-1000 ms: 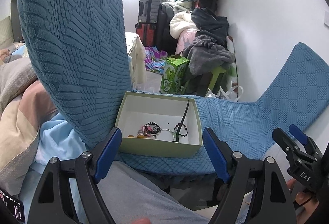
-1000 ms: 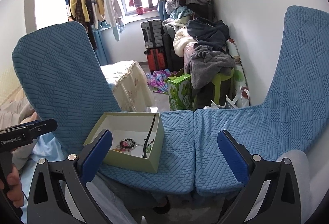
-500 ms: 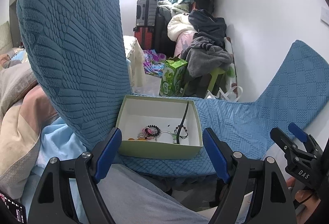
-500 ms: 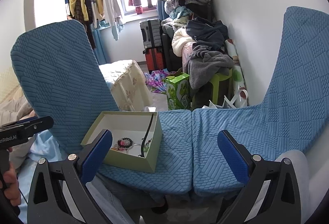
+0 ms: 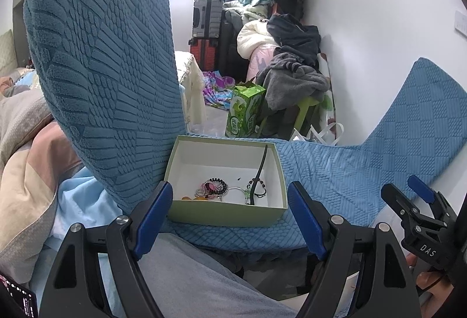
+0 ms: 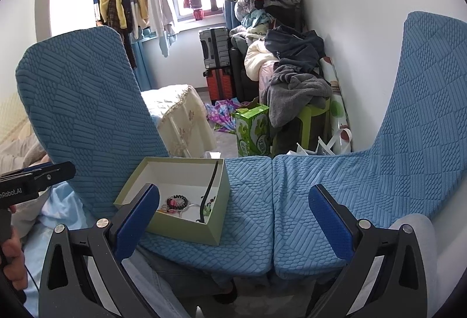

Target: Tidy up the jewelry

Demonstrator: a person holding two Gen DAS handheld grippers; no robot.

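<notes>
A pale green open box (image 5: pixel 227 214) (image 6: pixel 186 229) sits on the left blue chair seat (image 6: pixel 251 230). Inside lie beaded bracelets (image 5: pixel 214 186) (image 6: pixel 175 202), a thin ring (image 5: pixel 233 192) and a black stick (image 5: pixel 260 166) (image 6: pixel 208 192) leaning on the box's right wall. My left gripper (image 5: pixel 230 213) is open and empty, just in front of the box. My right gripper (image 6: pixel 233 210) is open and empty, wide over the gap between the two seats, with the box behind its left finger (image 6: pixel 137 213).
Two blue-covered chairs stand side by side, backs (image 5: pixel 102 70) (image 6: pixel 432 113) at left and right. A green carton (image 6: pixel 252 134), a clothes-piled stool (image 6: pixel 297 90), suitcases (image 6: pixel 216 55) and a covered table (image 6: pixel 181 119) stand behind. My grey-trousered leg (image 5: pixel 189 283) is below.
Both grippers have moved slightly nearer to the box and seats. Both stay open and empty. The box and jewelry have not moved.
</notes>
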